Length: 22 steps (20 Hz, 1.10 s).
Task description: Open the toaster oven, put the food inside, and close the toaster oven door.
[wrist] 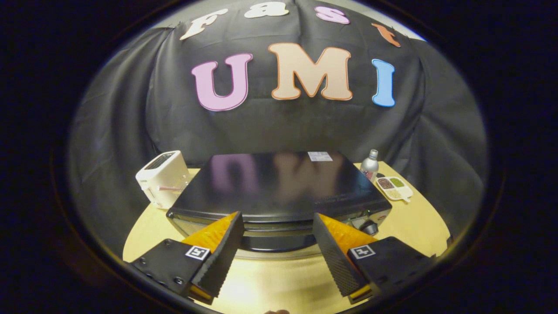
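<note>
Gripper [277, 226] fingers spread wide, nothing between them, hovering above the toaster oven [279, 187] front w/ door apparently shut, prob. lining up for the handle. Oven sits mid-desk [418, 226]; white toaster [163, 176] at left edge, bottle [370, 165] & snack tray [394, 188] near right edge, clear of door swing.

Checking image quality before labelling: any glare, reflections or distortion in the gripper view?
Gripper view: strong fisheye bending at the table edge; the toaster oven has a glossy top mirroring the wall; bright glare on the table between the open gripper fingers; focus sharp.

gripper view | above, close, facing toaster oven [279, 187] top; tongs [277, 231] spread
</note>
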Each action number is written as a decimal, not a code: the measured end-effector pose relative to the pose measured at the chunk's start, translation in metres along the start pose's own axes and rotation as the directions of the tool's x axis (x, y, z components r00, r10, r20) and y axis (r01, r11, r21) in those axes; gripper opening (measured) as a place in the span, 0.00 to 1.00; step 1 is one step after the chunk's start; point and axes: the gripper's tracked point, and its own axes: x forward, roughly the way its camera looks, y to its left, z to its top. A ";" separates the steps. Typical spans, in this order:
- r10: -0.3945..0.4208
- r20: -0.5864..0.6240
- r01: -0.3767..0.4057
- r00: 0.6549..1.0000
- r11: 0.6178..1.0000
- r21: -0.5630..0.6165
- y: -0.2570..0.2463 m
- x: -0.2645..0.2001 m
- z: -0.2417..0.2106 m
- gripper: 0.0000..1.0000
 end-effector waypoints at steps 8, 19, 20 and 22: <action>0.001 -0.052 -0.002 0.999 1.000 -0.027 -0.005 -0.026 -0.018 1.00; -0.010 -0.209 -0.006 0.978 0.997 -0.075 -0.012 -0.070 -0.082 1.00; -0.013 -0.223 -0.005 0.975 0.997 -0.078 -0.011 -0.071 -0.087 1.00; -0.018 -0.249 -0.003 0.968 0.997 -0.081 -0.013 -0.072 -0.097 1.00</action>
